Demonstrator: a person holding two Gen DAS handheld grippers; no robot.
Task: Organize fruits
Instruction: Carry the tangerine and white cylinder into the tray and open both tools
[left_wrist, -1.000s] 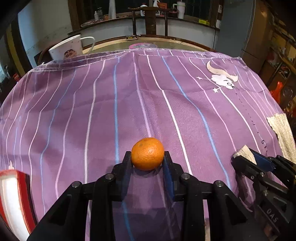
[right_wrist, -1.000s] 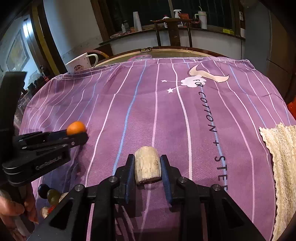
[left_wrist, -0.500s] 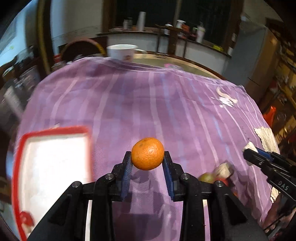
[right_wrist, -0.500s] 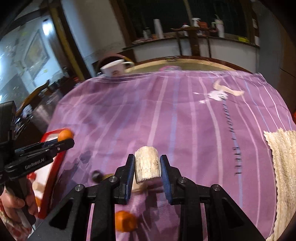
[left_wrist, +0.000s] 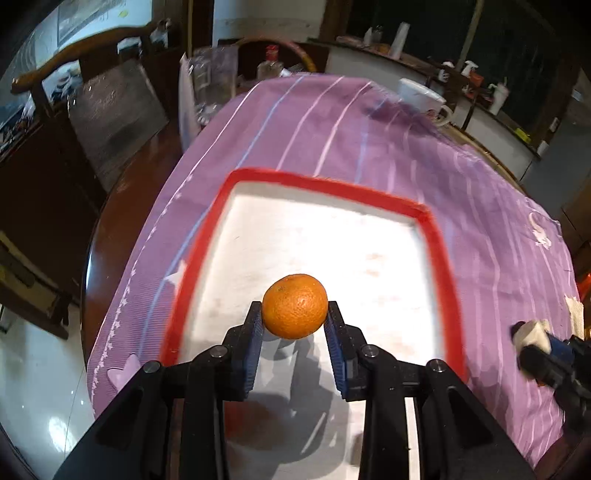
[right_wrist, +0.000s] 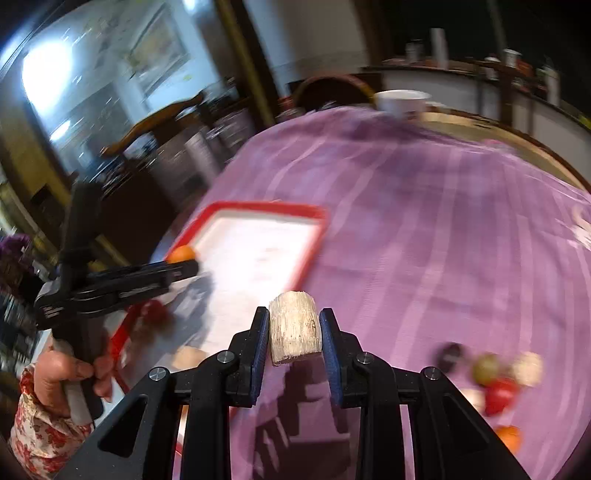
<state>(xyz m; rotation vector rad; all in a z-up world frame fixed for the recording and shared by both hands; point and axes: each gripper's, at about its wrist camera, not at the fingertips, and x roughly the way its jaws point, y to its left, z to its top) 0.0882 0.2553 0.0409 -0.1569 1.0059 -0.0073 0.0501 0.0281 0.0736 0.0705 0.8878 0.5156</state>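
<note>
Orange (left_wrist: 294, 306) sat clamped in the left gripper (left_wrist: 294, 325) above the red-rimmed white tray (left_wrist: 441, 258) — clear of its surface. Right of it, the right gripper (right_wrist: 294, 334) was closed on a pale ridged cylinder (right_wrist: 294, 332) over the purple cloth (right_wrist: 443, 240).

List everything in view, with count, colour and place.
orange: 1, orange, in left gripper over tray
pale chunk: 1, cream, in right gripper
tray: 1, white with red rim, on cloth
cloth: 1, purple striped, on table
mug: 1, white, far edge
fruit pile: several, mixed colours, blurred, on cloth
left gripper: black, shut
right gripper: black, shut
hand: 1, on left gripper's handle
</note>
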